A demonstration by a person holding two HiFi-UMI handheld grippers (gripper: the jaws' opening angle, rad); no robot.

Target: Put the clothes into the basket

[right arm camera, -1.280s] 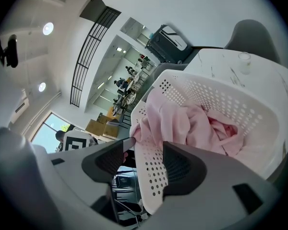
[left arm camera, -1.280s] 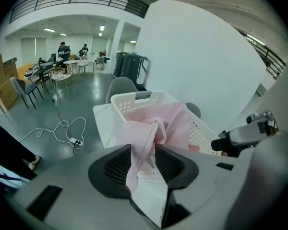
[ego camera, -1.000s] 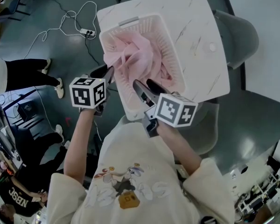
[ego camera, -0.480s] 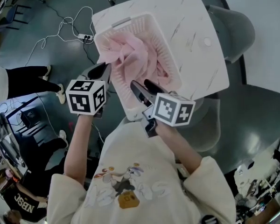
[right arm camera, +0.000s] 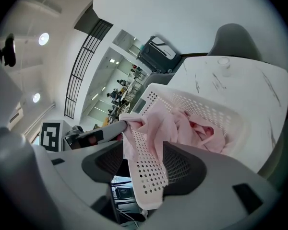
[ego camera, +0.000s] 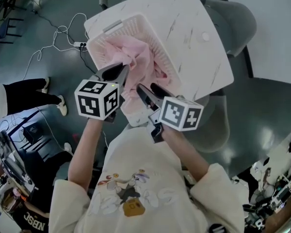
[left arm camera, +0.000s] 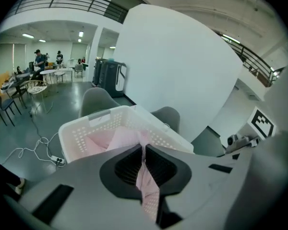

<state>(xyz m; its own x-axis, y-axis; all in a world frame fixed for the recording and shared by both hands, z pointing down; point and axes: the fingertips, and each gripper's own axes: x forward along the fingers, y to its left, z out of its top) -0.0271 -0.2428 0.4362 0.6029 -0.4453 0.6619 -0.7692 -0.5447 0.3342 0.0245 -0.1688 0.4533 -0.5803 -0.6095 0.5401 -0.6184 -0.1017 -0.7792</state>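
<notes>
- The left tongs (ego camera: 117, 73) have just been closing. Now they pinch the pink cloth (ego camera: 136, 57), which hangs over the near edge of the white basket (ego camera: 162, 42).
- The right tongs (ego camera: 148, 88) are spread apart. The basket's near corner is between them, but they do not squeeze it.
- Most of the cloth lies in the basket on the desk (ego camera: 196, 47).
- The pinch is on a thin fold. It could slip, and the cloth could drop to the floor.
- A hard pull could drag the light basket off the desk.
</notes>
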